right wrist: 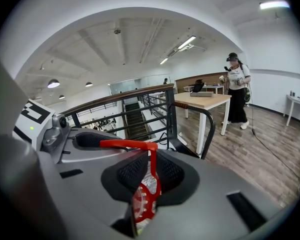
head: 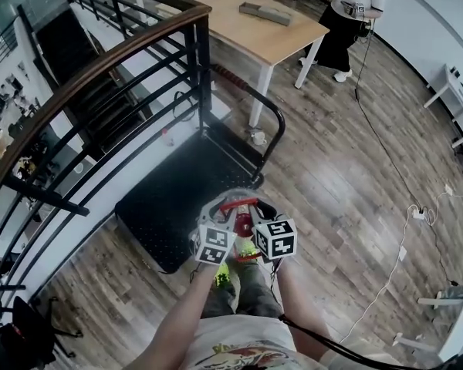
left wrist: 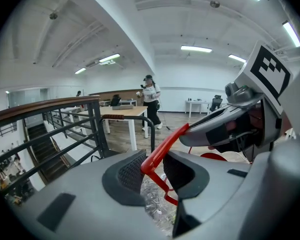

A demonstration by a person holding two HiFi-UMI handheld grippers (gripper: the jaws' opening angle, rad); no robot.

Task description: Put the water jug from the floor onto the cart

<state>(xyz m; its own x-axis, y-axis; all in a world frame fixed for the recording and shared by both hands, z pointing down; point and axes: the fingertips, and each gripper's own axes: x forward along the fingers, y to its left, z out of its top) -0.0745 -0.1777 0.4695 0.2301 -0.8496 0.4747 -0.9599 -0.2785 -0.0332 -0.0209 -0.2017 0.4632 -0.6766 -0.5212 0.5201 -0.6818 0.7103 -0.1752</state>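
The water jug hangs under both grippers near the cart's front right corner; in the head view only its red handle [head: 243, 204] shows. The clear jug body [left wrist: 157, 204] is visible below the jaws in the left gripper view. My left gripper [head: 225, 210] [left wrist: 155, 171] is shut on the red handle [left wrist: 162, 154]. My right gripper [head: 256, 210] [right wrist: 151, 171] is shut on the same handle [right wrist: 140, 145], with the red cap [right wrist: 145, 199] below it. The black flat cart [head: 177, 199] lies just ahead and to the left, its push handle [head: 270, 114] at the far end.
A black railing [head: 100, 68] with a wooden top rail borders the cart's left side, with stairs beyond it. A wooden table [head: 255, 21] stands behind the cart, and a person [head: 347, 14] stands past it. Cables and a power strip [head: 418, 213] lie on the floor at right.
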